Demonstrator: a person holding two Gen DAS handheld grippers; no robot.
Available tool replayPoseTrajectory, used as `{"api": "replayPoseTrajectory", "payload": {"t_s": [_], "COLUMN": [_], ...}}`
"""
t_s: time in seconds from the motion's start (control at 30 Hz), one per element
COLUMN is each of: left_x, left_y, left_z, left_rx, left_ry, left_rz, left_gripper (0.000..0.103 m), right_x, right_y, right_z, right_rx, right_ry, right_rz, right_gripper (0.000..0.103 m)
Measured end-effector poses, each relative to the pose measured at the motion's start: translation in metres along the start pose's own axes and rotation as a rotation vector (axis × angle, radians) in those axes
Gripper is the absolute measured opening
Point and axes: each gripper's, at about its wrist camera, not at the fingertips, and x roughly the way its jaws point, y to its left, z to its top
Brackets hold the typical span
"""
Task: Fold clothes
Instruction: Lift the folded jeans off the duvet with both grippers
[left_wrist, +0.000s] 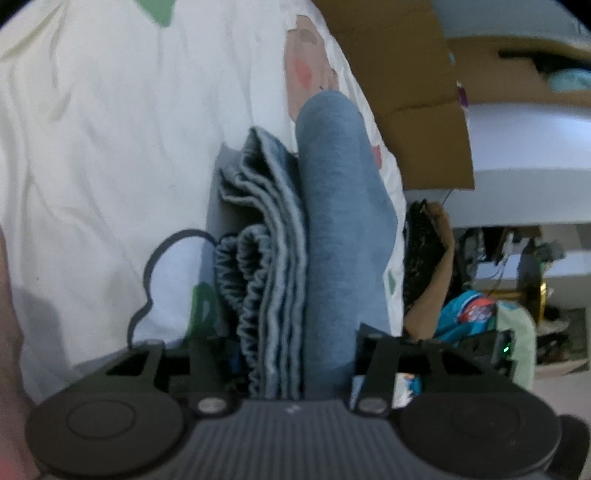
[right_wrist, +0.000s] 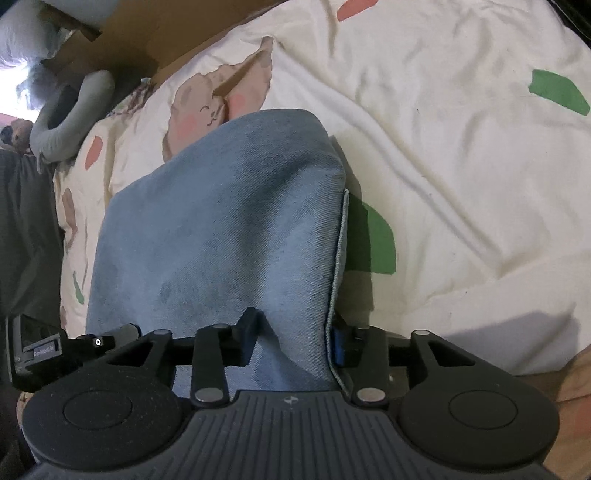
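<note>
jeans (left_wrist: 314, 236): folded blue denim stack on the bed (left_wrist: 92, 147) — lies lengthwise between both tools' fingers
left tool (left_wrist: 291, 354): clamped on the stack's layered edge, elastic waistband side at its left finger
right tool (right_wrist: 295, 343): jaws close around a denim fold — cannot tell if the pads press
bedding: white, rabbit print (right_wrist: 207, 107) just beyond the jeans

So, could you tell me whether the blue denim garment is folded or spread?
Folded: the blue denim garment shows several stacked hem layers.
</note>
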Motion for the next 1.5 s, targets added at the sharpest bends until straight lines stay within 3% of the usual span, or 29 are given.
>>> {"api": "replayPoseTrajectory", "payload": {"t_s": [0.1, 0.37, 0.57, 0.8, 1.1, 1.5], "left_x": [0.001, -0.017, -0.052, -0.100, -0.135, -0.174], "left_y": [-0.016, -0.061, -0.102, -0.160, -0.263, -0.379], "left_z": [0.004, 0.010, 0.013, 0.017, 0.020, 0.005], "left_rx": [0.023, 0.062, 0.110, 0.158, 0.287, 0.389], "left_ry": [0.016, 0.031, -0.001, -0.060, -0.122, -0.218], "left_rz": [0.053, 0.170, 0.211, 0.237, 0.276, 0.245], "left_gripper": [0.043, 0.039, 0.039, 0.038, 0.038, 0.038], "right_x": [-0.004, -0.025, -0.054, -0.099, -0.175, -0.299], "right_y": [0.004, 0.027, 0.048, 0.077, 0.113, 0.138], "right_z": [0.003, 0.004, 0.011, 0.024, 0.041, 0.074], "right_rx": [0.002, -0.023, -0.024, -0.036, -0.069, -0.117], "right_ry": [-0.001, -0.029, -0.064, -0.123, -0.210, -0.323], "right_rz": [-0.001, 0.008, 0.057, 0.144, 0.232, 0.323], "right_gripper": [0.020, 0.018, 0.018, 0.018, 0.018, 0.018]}}
